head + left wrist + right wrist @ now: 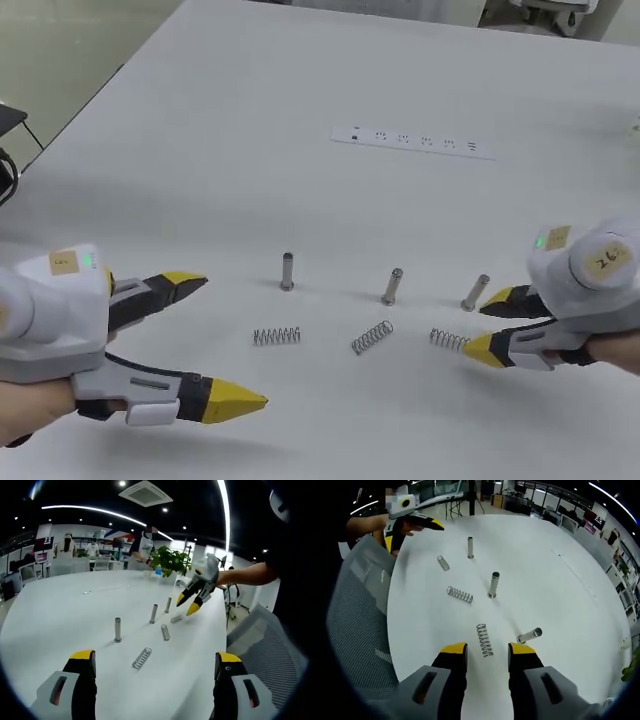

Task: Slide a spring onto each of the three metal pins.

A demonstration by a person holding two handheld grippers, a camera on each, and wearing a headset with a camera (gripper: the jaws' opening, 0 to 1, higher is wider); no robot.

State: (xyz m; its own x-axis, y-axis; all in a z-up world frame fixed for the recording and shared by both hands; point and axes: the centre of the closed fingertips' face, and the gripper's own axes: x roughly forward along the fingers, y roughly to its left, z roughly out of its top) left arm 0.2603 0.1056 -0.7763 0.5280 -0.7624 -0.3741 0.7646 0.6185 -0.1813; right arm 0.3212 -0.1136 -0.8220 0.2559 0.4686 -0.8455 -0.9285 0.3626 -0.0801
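- Right gripper point(487, 650): the fingers are released with a narrow gap. The near end of the right spring point(484, 640) lies on the surface in that gap; I cannot tell whether it touches them.
- Left gripper point(155, 656): the fingers are spread wide and grasp nothing, at the lower left of the head view.
- The head view shows a row across mid-frame: left pin point(288, 271), middle pin point(392, 286), right pin point(476, 292). Below them the left spring point(277, 336) and middle spring point(372, 338) lie loose, and no spring is on a pin.
- In the right gripper view the right pin leans hard toward the right edge; I cannot tell whether it stands or lies.
- The surface point(200, 150) is white, with a power strip point(410, 141) at its upper centre.
- The left gripper view adds the room: a plant point(170, 560), ceiling light strips and people at the back.
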